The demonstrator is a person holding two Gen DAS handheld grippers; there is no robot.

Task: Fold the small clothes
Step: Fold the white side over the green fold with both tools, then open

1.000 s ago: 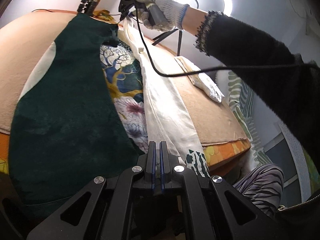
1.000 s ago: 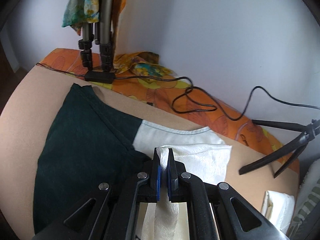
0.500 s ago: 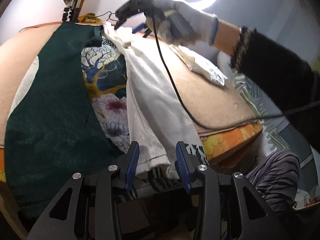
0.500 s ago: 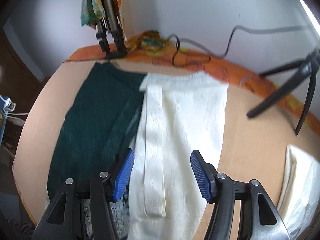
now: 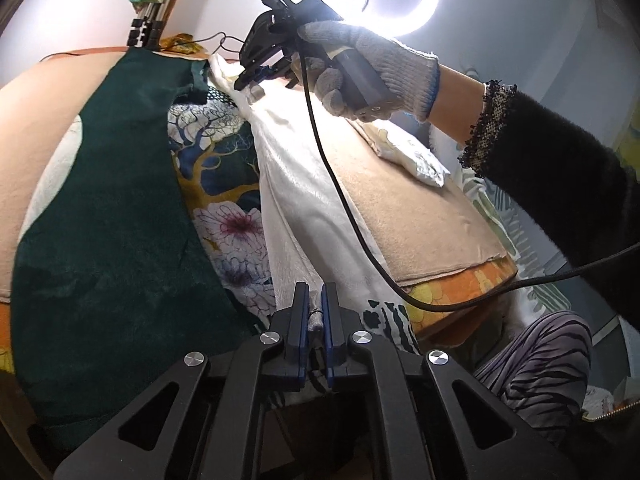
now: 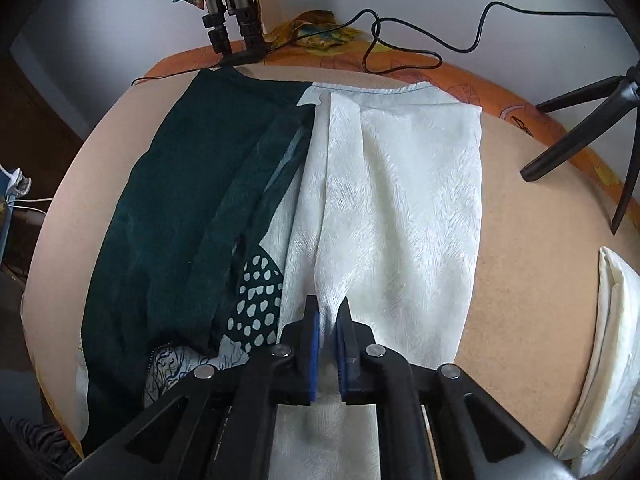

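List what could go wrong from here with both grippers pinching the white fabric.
1. The white garment overlaps the dark green garment; lifting may drag it along.
2. The black cable from the right gripper trails across the white cloth and may snag it.
3. The left gripper holds only a thin edge, which might slip out.

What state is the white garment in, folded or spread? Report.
Partly folded: the white garment lies flat, one long edge lapped over itself.

Left wrist view: low, close at near table edge, facing along white garment (image 5: 304, 200). Right wrist view: close above, opposite end; both share garment.
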